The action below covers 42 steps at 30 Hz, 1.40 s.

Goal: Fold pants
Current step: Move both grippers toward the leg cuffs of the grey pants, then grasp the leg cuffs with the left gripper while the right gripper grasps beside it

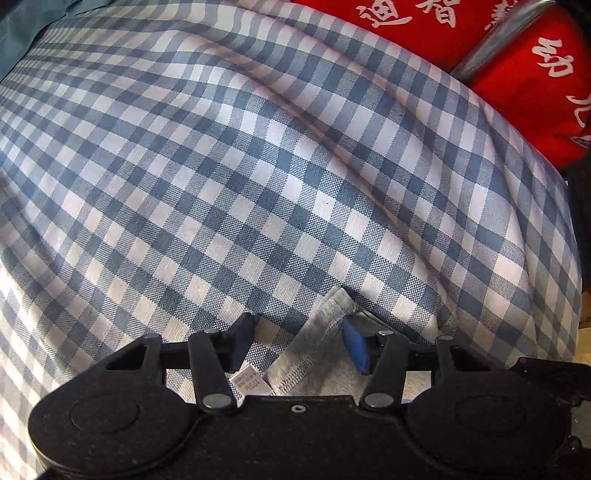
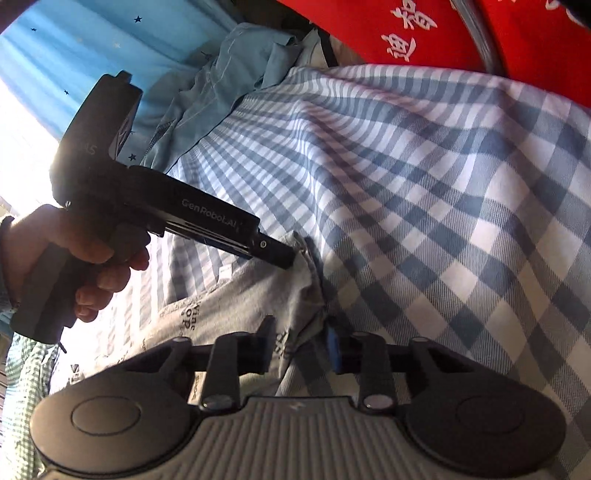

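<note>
Grey pants (image 1: 317,354) lie on a blue-and-white checked sheet (image 1: 258,166). In the left wrist view a stitched edge of them and a white label (image 1: 249,382) sit between the fingers of my left gripper (image 1: 299,343). Its blue pad touches the cloth, while bare sheet shows beside the other finger. In the right wrist view the pants (image 2: 229,306) carry dark print, and my right gripper (image 2: 301,345) is shut on a bunched fold of them. The left gripper (image 2: 286,258), held by a hand (image 2: 85,251), points down with its tip at the pants' far corner.
Red fabric (image 2: 406,33) with white characters and a metal bar (image 1: 495,48) border the sheet (image 2: 443,221) at the far side. A crumpled light blue garment (image 2: 221,81) lies at the far left, before a blue star-print curtain (image 2: 74,48).
</note>
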Motion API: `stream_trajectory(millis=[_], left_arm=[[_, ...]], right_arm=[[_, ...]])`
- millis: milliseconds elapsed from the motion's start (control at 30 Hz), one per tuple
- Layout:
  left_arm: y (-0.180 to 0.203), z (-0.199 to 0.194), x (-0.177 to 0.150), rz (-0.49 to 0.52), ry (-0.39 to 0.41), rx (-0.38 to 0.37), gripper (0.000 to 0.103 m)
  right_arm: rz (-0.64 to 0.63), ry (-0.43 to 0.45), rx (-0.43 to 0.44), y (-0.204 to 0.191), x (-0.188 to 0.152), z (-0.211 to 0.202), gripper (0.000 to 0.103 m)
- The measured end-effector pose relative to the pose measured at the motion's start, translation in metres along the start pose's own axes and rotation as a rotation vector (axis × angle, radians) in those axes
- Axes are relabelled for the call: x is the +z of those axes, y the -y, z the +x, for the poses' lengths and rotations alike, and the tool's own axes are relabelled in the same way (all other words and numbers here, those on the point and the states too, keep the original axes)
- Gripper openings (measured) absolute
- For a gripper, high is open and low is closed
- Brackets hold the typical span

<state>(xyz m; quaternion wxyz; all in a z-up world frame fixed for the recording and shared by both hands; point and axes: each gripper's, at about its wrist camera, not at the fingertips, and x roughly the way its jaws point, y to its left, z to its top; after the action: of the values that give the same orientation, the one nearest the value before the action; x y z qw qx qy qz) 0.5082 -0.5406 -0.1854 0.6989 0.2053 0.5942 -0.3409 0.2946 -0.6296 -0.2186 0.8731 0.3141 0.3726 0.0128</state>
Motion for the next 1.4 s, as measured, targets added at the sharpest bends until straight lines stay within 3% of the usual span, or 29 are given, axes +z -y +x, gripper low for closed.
stream_trajectory(millis=[133,367,433,567,667,867,900,967,1000,1033,1133,1300,1400], left_arm=[[0.004,-0.015,0.010,-0.054,-0.018,0.006,0.056],[0.008,-0.030,0.032,-0.143,-0.054,-0.072,0.056],[0.011,-0.031,0.035,-0.153,-0.069,-0.081,0.056],[0.013,-0.030,0.036,-0.176,-0.115,-0.101,0.056],[0.013,-0.031,0.033,-0.213,-0.150,-0.117,0.056],[0.025,-0.026,0.031,-0.174,-0.204,-0.042,0.054],[0.026,-0.024,0.030,-0.172,-0.210,-0.029,0.050],[0.031,-0.023,0.027,-0.146,-0.210,0.013,0.033],[0.034,-0.022,0.025,-0.119,-0.212,0.036,0.014],[0.036,-0.022,0.023,-0.101,-0.209,0.049,0.005],[0.033,-0.025,0.021,-0.130,-0.179,0.038,0.004],[0.016,-0.039,0.027,-0.382,-0.115,-0.096,0.003],[0.022,-0.040,0.031,-0.366,-0.099,-0.092,0.003]], right_arm=[[-0.014,0.027,-0.031,-0.010,0.000,-0.007,0.026],[0.009,0.010,-0.054,-0.019,-0.003,0.005,0.025],[-0.013,0.025,-0.085,-0.023,-0.003,0.004,0.009],[-0.299,0.077,-0.178,-0.056,-0.010,-0.005,0.007],[-0.486,0.096,-0.192,-0.081,-0.018,-0.009,0.006],[-0.636,0.106,-0.176,-0.114,-0.029,-0.010,0.006],[-0.644,0.106,-0.171,-0.116,-0.029,-0.011,0.006],[-0.648,0.102,-0.166,-0.120,-0.031,-0.012,0.006],[-0.643,0.101,-0.168,-0.120,-0.031,-0.013,0.006],[-0.634,0.101,-0.173,-0.120,-0.031,-0.014,0.006],[-0.594,0.100,-0.197,-0.113,-0.029,-0.016,0.006],[-0.439,0.149,-0.223,-0.092,-0.013,-0.036,0.005],[-0.301,0.157,-0.210,-0.069,-0.001,-0.045,0.005]])
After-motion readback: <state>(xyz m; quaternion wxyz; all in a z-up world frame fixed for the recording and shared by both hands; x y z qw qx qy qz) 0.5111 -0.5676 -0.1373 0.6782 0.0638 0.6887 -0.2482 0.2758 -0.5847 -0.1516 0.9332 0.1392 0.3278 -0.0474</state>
